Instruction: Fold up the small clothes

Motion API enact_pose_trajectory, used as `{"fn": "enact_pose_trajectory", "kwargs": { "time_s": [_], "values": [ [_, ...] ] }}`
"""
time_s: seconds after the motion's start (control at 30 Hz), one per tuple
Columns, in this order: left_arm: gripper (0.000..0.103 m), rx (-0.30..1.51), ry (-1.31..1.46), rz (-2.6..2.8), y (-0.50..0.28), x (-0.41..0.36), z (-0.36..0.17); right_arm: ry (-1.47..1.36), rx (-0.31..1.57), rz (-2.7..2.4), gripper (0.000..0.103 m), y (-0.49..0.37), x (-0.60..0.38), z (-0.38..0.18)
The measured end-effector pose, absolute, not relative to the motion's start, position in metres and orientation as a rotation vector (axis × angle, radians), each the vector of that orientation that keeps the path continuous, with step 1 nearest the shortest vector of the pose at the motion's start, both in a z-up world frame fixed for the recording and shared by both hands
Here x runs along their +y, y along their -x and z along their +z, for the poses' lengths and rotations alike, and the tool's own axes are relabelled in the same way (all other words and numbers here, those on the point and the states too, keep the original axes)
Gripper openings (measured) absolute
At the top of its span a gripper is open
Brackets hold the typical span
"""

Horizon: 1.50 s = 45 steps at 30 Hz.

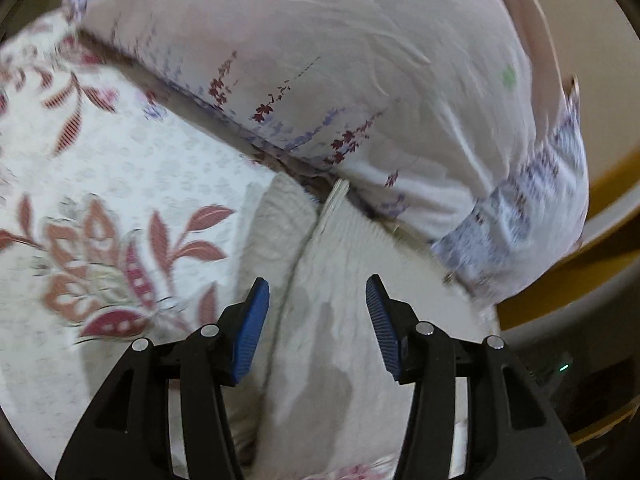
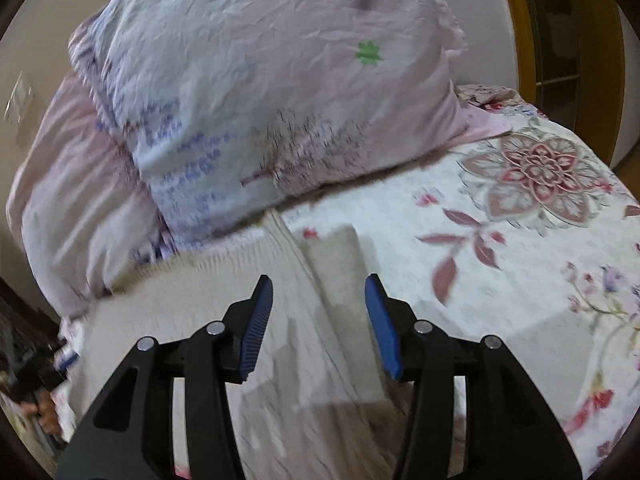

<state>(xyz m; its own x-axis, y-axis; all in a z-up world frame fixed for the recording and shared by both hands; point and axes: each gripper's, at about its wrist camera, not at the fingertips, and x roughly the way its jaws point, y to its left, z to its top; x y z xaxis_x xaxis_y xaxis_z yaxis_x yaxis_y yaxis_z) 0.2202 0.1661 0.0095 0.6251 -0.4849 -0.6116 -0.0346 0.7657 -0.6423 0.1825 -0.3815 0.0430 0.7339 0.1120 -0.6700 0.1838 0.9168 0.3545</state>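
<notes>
Left claw [image 1: 317, 288], right claw [image 2: 319, 288] spread above beige garment [image 1: 340, 320].

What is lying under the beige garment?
The floral bedspread shows around the beige garment, so it lies on that. The pillow hides its far edge; anything beneath it is covered.

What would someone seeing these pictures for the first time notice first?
Probably the big pale pillow with purple flower print and a small green clover mark, filling the top of both views. Below it a beige knitted garment lies on the floral bedspread, its far end close under the pillow. Both the left gripper and the right gripper hover open above the garment, blue pads apart, holding nothing.
</notes>
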Motion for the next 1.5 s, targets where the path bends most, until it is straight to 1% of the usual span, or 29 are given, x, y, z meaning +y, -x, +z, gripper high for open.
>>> {"fn": "enact_pose_trajectory", "kwargs": {
  "time_s": [0.17,0.23,0.3,0.37,0.4,0.43,0.57,0.67,1.03,1.23,1.33,1.4,1.43,1.47,1.5],
  "values": [
    [0.050,0.851,0.550,-0.297,-0.202,0.156,0.012,-0.365,0.787,-0.021,0.042,-0.166,-0.375,0.030],
    [0.050,0.846,0.512,-0.302,-0.197,0.150,0.013,-0.348,0.810,-0.012,0.041,-0.162,-0.374,0.024],
    [0.047,0.848,0.466,-0.308,-0.193,0.145,0.012,-0.324,0.833,-0.009,0.039,-0.163,-0.370,0.020],
    [0.044,0.857,0.425,-0.300,-0.190,0.140,0.010,-0.291,0.852,-0.007,0.023,-0.162,-0.364,0.014],
    [0.040,0.863,0.409,-0.293,-0.189,0.139,0.008,-0.275,0.851,-0.010,0.021,-0.160,-0.361,0.013],
    [0.039,0.869,0.399,-0.289,-0.189,0.138,0.006,-0.266,0.845,-0.012,0.016,-0.159,-0.359,0.013],
    [0.015,0.898,0.365,-0.281,-0.189,0.136,0.000,-0.260,0.814,-0.010,0.011,-0.151,-0.358,0.020],
    [0.006,0.908,0.373,-0.296,-0.187,0.141,-0.001,-0.281,0.794,-0.010,0.008,-0.145,-0.359,0.027],
    [0.003,0.914,0.350,-0.344,-0.170,0.154,0.007,-0.286,0.797,-0.052,0.008,-0.119,-0.356,0.031],
    [0.003,0.911,0.337,-0.329,-0.167,0.154,0.002,-0.199,0.852,-0.130,0.009,-0.138,-0.346,0.013],
    [0.003,0.898,0.314,-0.331,-0.164,0.150,0.004,-0.153,0.864,-0.136,0.014,-0.141,-0.340,0.014],
    [0.003,0.883,0.322,-0.338,-0.163,0.151,0.010,-0.154,0.865,-0.143,0.023,-0.141,-0.342,0.018],
    [0.003,0.869,0.326,-0.339,-0.161,0.151,0.014,-0.156,0.850,-0.157,0.031,-0.139,-0.342,0.022],
    [0.003,0.844,0.317,-0.330,-0.159,0.151,0.021,-0.159,0.823,-0.163,0.037,-0.137,-0.342,0.028],
    [0.004,0.823,0.305,-0.328,-0.158,0.148,0.027,-0.162,0.805,-0.156,0.038,-0.136,-0.341,0.033]
  ]
}}
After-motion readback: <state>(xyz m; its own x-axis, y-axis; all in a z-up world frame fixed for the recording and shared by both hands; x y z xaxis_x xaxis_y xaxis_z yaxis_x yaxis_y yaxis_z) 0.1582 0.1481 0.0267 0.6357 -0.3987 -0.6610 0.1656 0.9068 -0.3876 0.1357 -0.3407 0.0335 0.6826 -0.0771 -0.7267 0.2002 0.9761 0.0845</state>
